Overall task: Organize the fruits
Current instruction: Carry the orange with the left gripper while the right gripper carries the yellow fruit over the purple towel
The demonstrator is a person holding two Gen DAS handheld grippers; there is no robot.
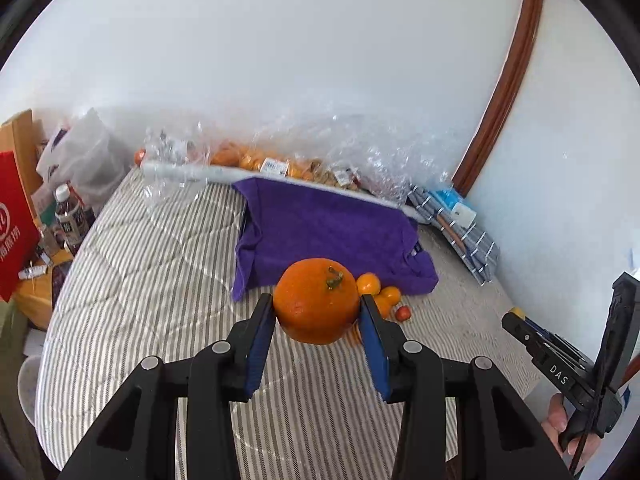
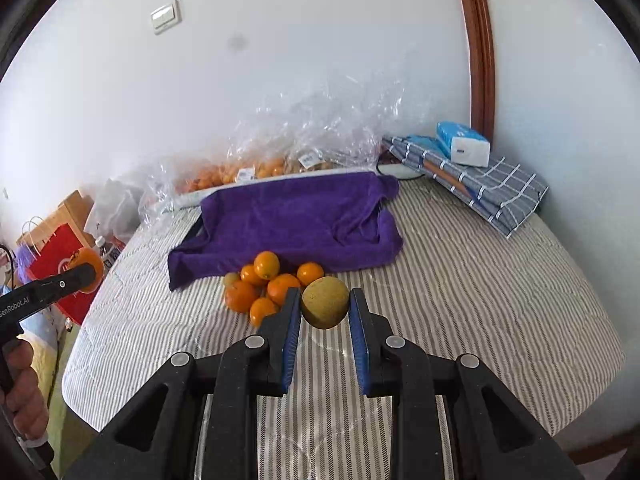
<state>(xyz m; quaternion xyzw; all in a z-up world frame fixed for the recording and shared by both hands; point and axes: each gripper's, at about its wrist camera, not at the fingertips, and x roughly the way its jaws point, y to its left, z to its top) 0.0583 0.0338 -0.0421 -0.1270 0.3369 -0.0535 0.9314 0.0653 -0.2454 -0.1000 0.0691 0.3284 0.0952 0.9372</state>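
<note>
Left claw [image 1: 318, 308]: pinched a large orange [image 1: 317, 300] between its blue pads.
Right claw [image 2: 325, 306]: clamped a yellow-green fruit [image 2: 325, 302].
Orange pile [image 2: 266, 286]: lay on the bed [image 2: 480, 280], just beyond-left of the right claw.

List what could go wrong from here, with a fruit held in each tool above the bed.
1. The left tool pinches the large orange only at its pad tips; the round fruit could slip out and drop.
2. The right tool holds the yellow-green fruit just as shallowly, right above the pile of oranges, so a drop could scatter them.
3. Loose fruit could roll across the striped bedcover and off its edge.
</note>
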